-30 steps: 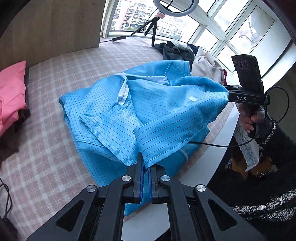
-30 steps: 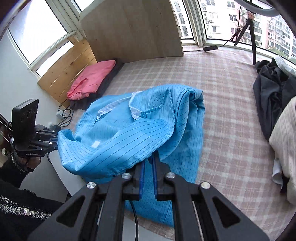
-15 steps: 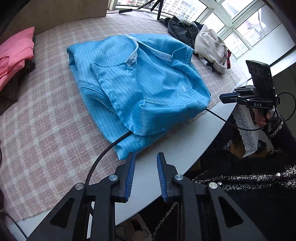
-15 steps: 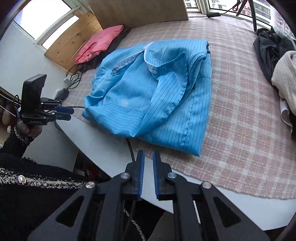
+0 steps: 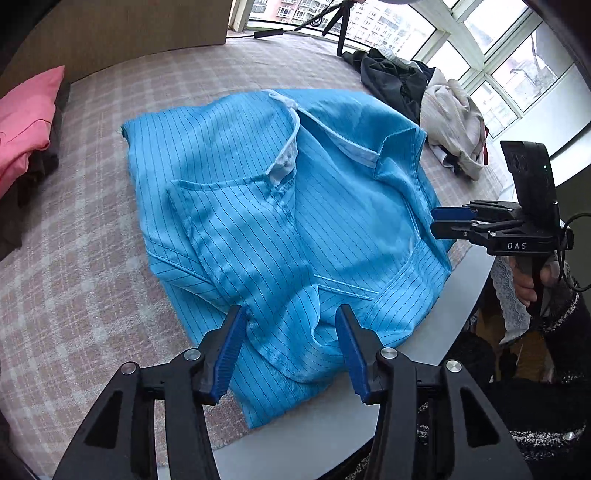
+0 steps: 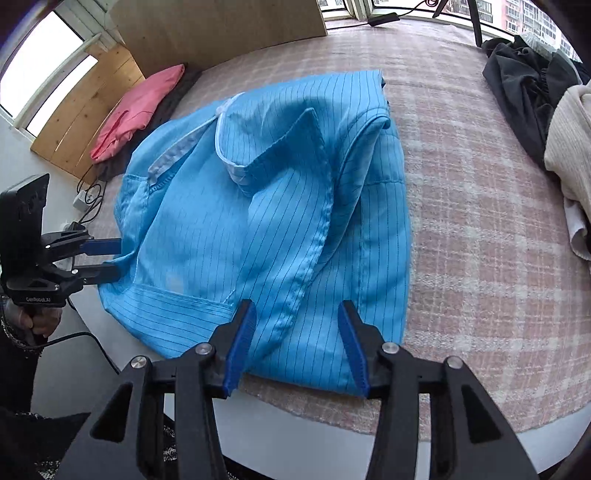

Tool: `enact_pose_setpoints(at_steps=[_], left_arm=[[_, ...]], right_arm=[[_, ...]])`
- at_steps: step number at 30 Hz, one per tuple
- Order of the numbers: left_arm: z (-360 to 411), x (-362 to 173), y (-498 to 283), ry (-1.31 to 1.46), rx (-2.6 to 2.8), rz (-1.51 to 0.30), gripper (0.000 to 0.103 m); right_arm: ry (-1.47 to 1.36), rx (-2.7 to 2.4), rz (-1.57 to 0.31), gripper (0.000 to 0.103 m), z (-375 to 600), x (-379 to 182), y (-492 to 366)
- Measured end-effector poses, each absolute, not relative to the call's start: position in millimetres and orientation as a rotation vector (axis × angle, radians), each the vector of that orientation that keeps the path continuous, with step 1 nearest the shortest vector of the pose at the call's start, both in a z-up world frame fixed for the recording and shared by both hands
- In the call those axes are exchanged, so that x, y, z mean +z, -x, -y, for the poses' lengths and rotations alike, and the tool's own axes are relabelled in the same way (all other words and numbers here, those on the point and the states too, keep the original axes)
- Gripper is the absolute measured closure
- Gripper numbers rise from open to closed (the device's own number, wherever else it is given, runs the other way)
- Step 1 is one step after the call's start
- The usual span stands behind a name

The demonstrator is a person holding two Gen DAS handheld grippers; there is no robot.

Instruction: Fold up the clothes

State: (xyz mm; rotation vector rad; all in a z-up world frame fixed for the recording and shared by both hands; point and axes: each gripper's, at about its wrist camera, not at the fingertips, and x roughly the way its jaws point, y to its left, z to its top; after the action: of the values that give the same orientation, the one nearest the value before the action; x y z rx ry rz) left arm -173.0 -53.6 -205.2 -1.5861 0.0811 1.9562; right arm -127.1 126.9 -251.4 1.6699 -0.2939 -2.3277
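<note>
A blue pinstriped garment (image 5: 280, 221) lies loosely folded on the plaid tablecloth, its collar and zipper showing near the top. My left gripper (image 5: 290, 317) hangs open just above the garment's near edge, its blue pads apart with nothing between them. In the right wrist view the same garment (image 6: 266, 206) fills the middle, and my right gripper (image 6: 295, 310) stands open over its near hem. Each gripper shows in the other's view: the right gripper (image 5: 436, 223) at the garment's right corner, the left gripper (image 6: 110, 258) at its left corner, both open.
A pink folded garment (image 5: 26, 125) lies on dark cloth at the far left. A pile of dark and cream clothes (image 5: 424, 96) sits at the far right. The white table edge (image 5: 332, 424) runs close below the garment. A tripod (image 5: 341, 26) stands by the window.
One second ago both grippers were shut on the lifted blue garment. They let it drop onto the table, drew back, and now stand wide open close over its near edge.
</note>
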Motion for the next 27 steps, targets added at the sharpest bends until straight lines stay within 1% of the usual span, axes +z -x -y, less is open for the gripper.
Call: enact_pose_setpoints(at_steps=[1,3,7,10,12,14,18,21,23,25,26,27], left_arm=[[54,-211,170,1.615,1.943,-0.095,0.057],[61,-200,164,1.609,1.946,-0.083,0.057],[58,-150,166,1.497,1.992,-0.066,0.057],[28,-131,176,1.42,1.936,-0.01,0.055],[-1,-135,182,1.411,1.862,0.038,0.055],[-35,-148,181,1.439,1.799,0.058,0.055],[-82,-176,182,1.496,1.73,0.088,0.055],[-94,-192,190,1.536,1.775,0.116,0.055],[-94,-204,197,1.57,1.801,0.17,0.055],[-87,-212,201,1.593,1.809,0.278,0.06],[-83,-214,202,1.599,1.809,0.322,0.065],[-81,-214,201,1.597,1.81,0.333,0.075]], right_arm=[[-1.677,-2.304,0.274,0.057,-126,-251,123],[-1.688,-2.254,0.227,0.057,-123,-247,115],[-1.602,-2.336,0.376,0.057,-159,-225,142],[-1.529,-2.395,0.492,0.057,-186,-207,163],[-1.478,-2.432,0.571,0.057,-204,-196,177],[-1.517,-2.364,0.647,0.057,-208,-210,200],[-1.557,-2.294,0.692,0.057,-207,-226,219],[-1.546,-2.248,0.726,0.057,-206,-230,223],[-1.534,-2.236,0.734,0.057,-207,-230,222],[-1.545,-2.252,0.714,0.057,-208,-232,224],[-1.561,-2.257,0.692,0.057,-207,-233,225],[-1.577,-2.262,0.669,0.058,-206,-235,227]])
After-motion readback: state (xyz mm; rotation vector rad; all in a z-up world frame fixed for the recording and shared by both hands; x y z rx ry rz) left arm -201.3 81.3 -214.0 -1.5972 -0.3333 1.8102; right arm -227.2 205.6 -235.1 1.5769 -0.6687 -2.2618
